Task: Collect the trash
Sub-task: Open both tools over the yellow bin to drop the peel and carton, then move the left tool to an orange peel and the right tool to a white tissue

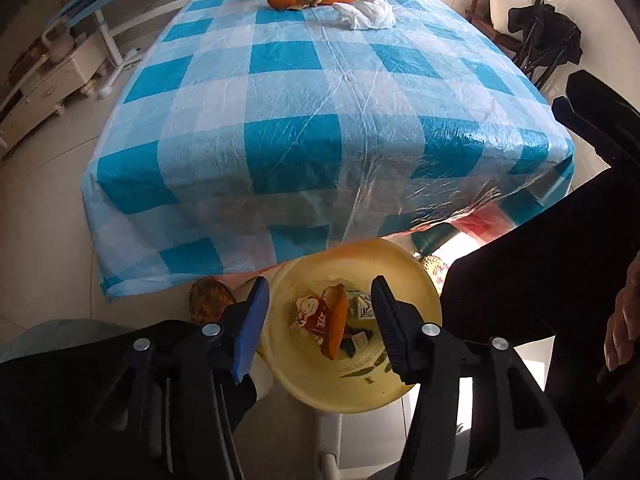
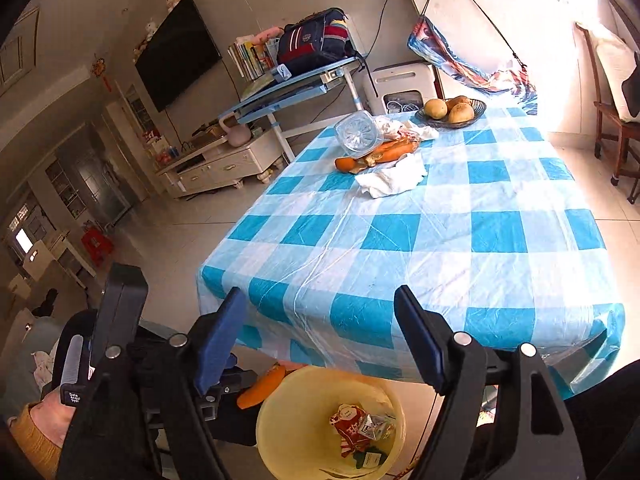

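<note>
Hanging over the yellow plastic bin, the left gripper points steeply down, its jaws parted, one blue pad and one ribbed black pad standing either side of the round rim with nothing pressed between them. Directly below the gap, an orange peel, curved and waxy, is over the bin's mouth, above a crumpled red-and-white wrapper and small folded cartons lying on the bottom. Whether the peel has come to rest cannot be told.

The right gripper has its jaws spread wide and empty, with the near edge of the bench between them. Below and between those jaws sits the same bin, smooth-walled and translucent.

Far ahead of the right jaws, the remaining trash lies in a heap on the bench: a clear ribbed plastic bottle on its side, more orange peel in long strips, and a soft crumpled white tissue nearest the jaws. Beyond it a dark wire bowl holds round yellowish fruit.

A glossy, creased blue-and-white chequered plastic cloth covers the bench and drapes over its edge, above pale floor tiles. Left of the right jaws are a wall-mounted television and a cream cabinet; to their right, a wooden chair.
</note>
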Available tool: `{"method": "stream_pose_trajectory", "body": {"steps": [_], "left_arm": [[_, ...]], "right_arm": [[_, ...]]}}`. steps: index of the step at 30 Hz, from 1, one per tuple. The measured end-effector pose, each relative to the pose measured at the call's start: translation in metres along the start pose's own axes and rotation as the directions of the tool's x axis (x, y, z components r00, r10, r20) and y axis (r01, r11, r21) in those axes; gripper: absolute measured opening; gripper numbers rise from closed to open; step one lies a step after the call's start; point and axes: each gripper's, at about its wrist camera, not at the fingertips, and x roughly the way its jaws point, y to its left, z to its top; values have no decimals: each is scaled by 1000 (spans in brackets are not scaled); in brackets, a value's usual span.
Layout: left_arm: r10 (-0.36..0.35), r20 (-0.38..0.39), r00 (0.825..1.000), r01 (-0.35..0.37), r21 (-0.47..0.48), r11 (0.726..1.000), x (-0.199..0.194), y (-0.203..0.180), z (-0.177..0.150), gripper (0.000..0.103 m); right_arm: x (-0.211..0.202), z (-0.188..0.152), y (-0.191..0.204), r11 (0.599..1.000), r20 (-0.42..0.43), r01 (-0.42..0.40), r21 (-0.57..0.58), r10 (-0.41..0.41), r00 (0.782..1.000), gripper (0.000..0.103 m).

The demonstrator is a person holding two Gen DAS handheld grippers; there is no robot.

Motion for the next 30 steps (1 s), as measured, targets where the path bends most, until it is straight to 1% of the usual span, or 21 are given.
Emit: {"method": "stream_pose_trajectory", "body": {"steps": [1, 3, 4, 6, 8, 11, 14, 18, 20, 22, 25, 27, 30], "left_arm": [[11, 32, 999, -11, 4, 1000, -6, -1, 2, 69], [25, 93, 995, -24, -13, 1000, -16, 0, 7, 77], [44, 120, 992, -41, -28, 999, -20, 2, 11, 80], [98, 162, 982, -90, -56, 994, -25, 5, 16, 83], [151, 197, 969, -136, -88, 987, -30, 10, 19, 84], [187, 239, 953, -157, -138, 978, -38, 20, 22, 86], [194, 259, 946, -147, -187, 971, -44, 31, 24, 88], [187, 258, 948, -125, -237, 963, -44, 41, 25, 88], [188, 266, 946, -117, -261, 958, -45, 45, 27, 88], [183, 279, 943, -99, -290, 952, -48, 50, 28, 88], [147, 296, 944, -46, -323, 945, -55, 60, 33, 88], [144, 299, 943, -49, -304, 952, -58, 62, 46, 88], [162, 300, 940, -90, -241, 966, -58, 59, 70, 88]], "right_arm": [[-2, 0, -3, 1000, 8, 5, 12, -5, 1000, 75], [-4, 3, -5, 1000, 19, 17, 25, -17, 1000, 77], [-4, 3, -6, 999, 20, 24, 26, -25, 999, 79], [-3, 2, -8, 999, 14, 36, 20, -36, 999, 79], [-3, -2, -6, 999, 5, 47, 3, -47, 999, 79], [-2, -5, -2, 997, -3, 64, -34, -64, 998, 80], [2, -7, 3, 995, -11, 77, -71, -78, 997, 80], [5, -11, 10, 990, -21, 89, -112, -92, 996, 81], [6, -11, 13, 988, -23, 90, -126, -93, 995, 81], [6, -9, 12, 991, -28, 72, -112, -75, 997, 81], [0, 4, 6, 998, -16, 22, -65, -23, 1000, 81], [-1, 17, 3, 999, -7, 9, -54, -10, 1000, 81], [9, 40, -4, 998, -21, 23, -65, -24, 999, 81]]}}
